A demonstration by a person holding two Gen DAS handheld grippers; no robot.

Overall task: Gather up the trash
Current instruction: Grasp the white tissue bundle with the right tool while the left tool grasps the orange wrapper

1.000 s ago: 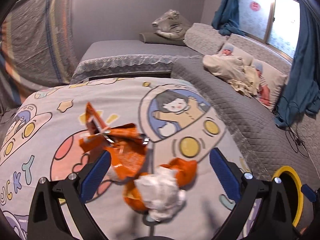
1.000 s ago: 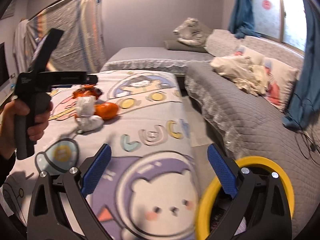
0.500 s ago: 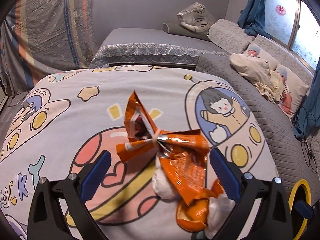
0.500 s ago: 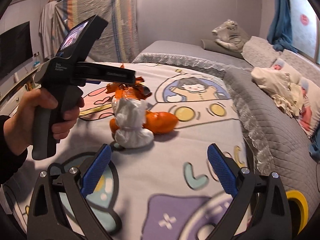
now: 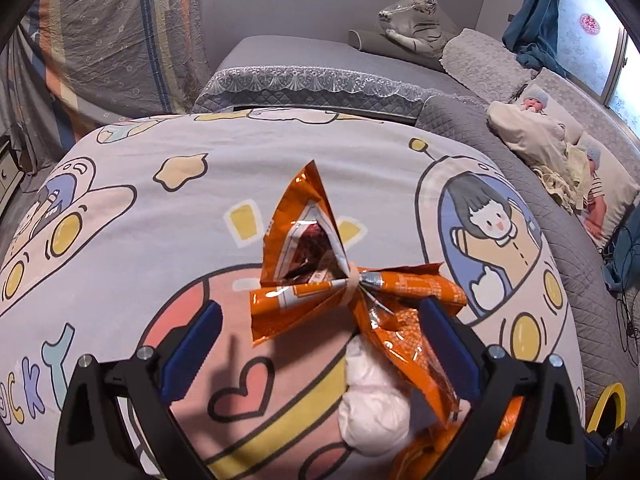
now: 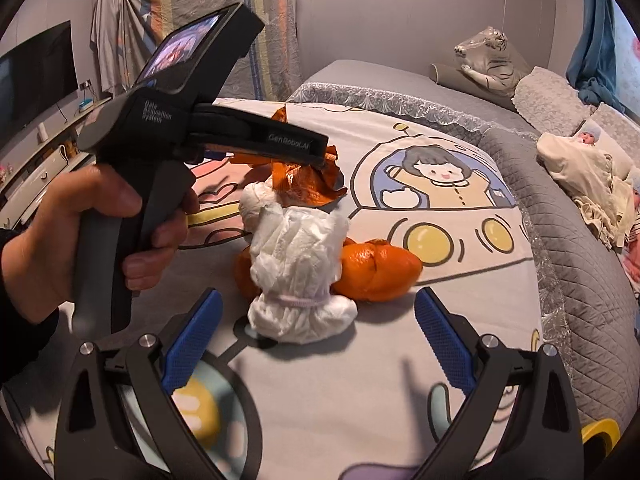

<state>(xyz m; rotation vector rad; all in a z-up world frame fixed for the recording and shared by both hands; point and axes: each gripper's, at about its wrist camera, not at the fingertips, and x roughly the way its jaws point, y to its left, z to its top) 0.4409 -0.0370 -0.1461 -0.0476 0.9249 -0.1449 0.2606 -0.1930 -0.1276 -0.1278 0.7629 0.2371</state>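
on the cartoon bedsheet (image 5: 120, 240) the orange wrapper (image 5: 352, 300) sits between the wide-open left hand-held gripper (image 5: 320, 344) fingers, right hand-held gripper (image 6: 316, 336) gaping too, so closing might snag the tissue wad (image 5: 372, 400) underneath.

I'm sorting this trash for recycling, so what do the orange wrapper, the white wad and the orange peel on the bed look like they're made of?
Orange wrapper: likely foil-lined plastic film; glossy, sharply creased, with a silvery inside showing.
White wad: looks like soft tissue or paper; matte, crinkled, cinched by a thin band.
Orange peel: citrus rind; dimpled, slightly shiny skin with split seams.
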